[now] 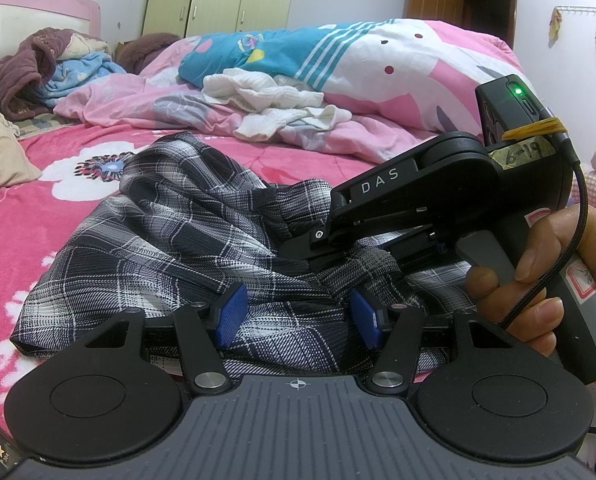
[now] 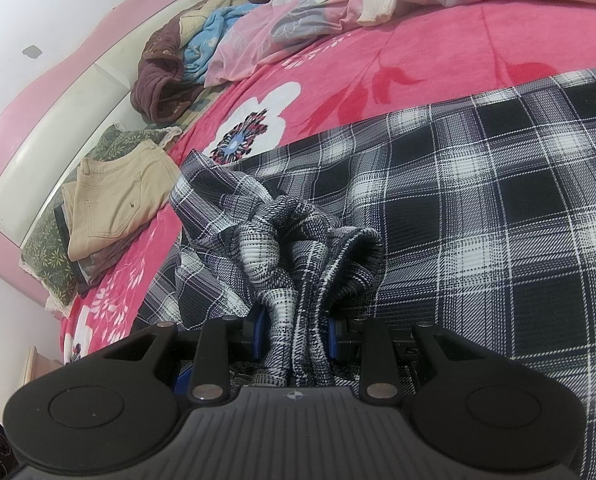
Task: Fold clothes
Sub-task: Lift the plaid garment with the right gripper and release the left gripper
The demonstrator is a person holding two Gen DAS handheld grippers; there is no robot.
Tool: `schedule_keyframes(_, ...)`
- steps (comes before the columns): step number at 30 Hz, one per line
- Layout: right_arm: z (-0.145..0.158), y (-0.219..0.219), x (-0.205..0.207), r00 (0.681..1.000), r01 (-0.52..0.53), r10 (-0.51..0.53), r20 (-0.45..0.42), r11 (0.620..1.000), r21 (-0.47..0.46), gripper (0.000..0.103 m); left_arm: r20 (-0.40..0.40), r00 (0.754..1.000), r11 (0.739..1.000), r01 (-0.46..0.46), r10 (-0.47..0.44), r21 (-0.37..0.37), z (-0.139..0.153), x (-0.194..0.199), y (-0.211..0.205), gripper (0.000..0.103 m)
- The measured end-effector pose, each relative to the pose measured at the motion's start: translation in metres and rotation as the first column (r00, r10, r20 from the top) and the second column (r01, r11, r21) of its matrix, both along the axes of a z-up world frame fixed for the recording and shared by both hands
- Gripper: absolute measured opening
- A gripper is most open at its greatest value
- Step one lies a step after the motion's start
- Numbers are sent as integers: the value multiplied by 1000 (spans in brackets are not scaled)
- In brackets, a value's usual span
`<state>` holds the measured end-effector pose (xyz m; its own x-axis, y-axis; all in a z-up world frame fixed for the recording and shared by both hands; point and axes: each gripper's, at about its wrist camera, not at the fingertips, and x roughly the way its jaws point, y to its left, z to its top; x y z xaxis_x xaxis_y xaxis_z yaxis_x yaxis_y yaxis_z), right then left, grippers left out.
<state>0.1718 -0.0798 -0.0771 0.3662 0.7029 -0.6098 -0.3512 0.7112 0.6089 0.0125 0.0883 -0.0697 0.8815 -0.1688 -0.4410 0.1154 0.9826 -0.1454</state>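
My right gripper (image 2: 294, 332) pinching bunched fold of plaid garment (image 2: 478, 216). My left gripper (image 1: 296, 314) fingers spread, plaid cloth lying between, pads not pressing. Garment spread on pink floral bedspread (image 1: 58, 208). Folded khaki trousers (image 2: 114, 204) near headboard.

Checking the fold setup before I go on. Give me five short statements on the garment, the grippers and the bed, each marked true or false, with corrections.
1. The right gripper is clamped on bunched fabric of the plaid garment. True.
2. The left gripper is fully shut. False: its fingers stand apart, with plaid cloth between them.
3. The garment lies on a pink flowered blanket. True.
4. Folded beige trousers lie on the floor. False: they lie on the bed, near the headboard.
5. The plaid garment is folded. False: it is crumpled.
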Motion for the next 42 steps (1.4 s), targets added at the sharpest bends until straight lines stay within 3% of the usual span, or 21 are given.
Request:
schedule_keyframes(7,1,2,0,1000,0,0,3,1000,-11,29,1,1000,1000,0,0,0,0,0,0,57)
schedule_keyframes(11,14,9,-2,999,-5,7,37,998,-64,24,12,1000,1000,-6,6,-7,3,-3,0,57)
schedule_keyframes(21,57,-28,8,995,39,-41,93,999,18,21,108,994,999,32,-31,-5,42,-24,-6,58)
schedule_keyframes(27,74,-82,21,989,101,-99,113,995,-15,21,40,999,998,-4,7,-57,46,-12,2,58)
schedule_keyframes(36,89,-194,35,970,206,-198,141,978,-45,20,-75,997,998,-25,20,-56,48,25,-4,58)
schedule_keyframes(42,94,-281,44,954,284,-270,133,954,-99,20,-149,989,1000,-18,16,-13,43,53,-27,58)
